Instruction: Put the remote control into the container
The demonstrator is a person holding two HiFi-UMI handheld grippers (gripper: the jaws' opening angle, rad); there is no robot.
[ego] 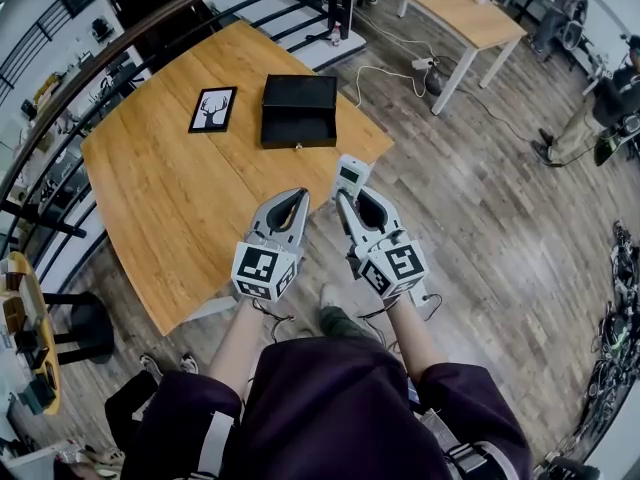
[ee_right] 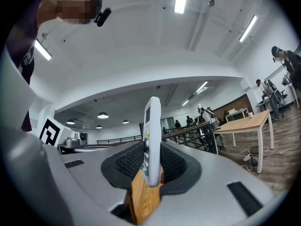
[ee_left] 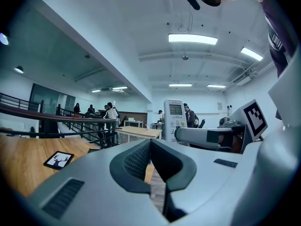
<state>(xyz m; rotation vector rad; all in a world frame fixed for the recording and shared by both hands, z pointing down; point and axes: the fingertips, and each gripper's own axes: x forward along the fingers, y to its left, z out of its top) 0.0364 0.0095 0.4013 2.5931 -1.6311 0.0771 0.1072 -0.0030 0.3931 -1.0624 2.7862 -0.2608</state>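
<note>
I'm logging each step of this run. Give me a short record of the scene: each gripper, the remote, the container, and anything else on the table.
left gripper: shut, empty
right gripper: shut on the remote
remote: white, clamped between the jaws, not yet in the container
container: black box, open top, on the table
also on table: deer picture, left of the container in the head view
</note>
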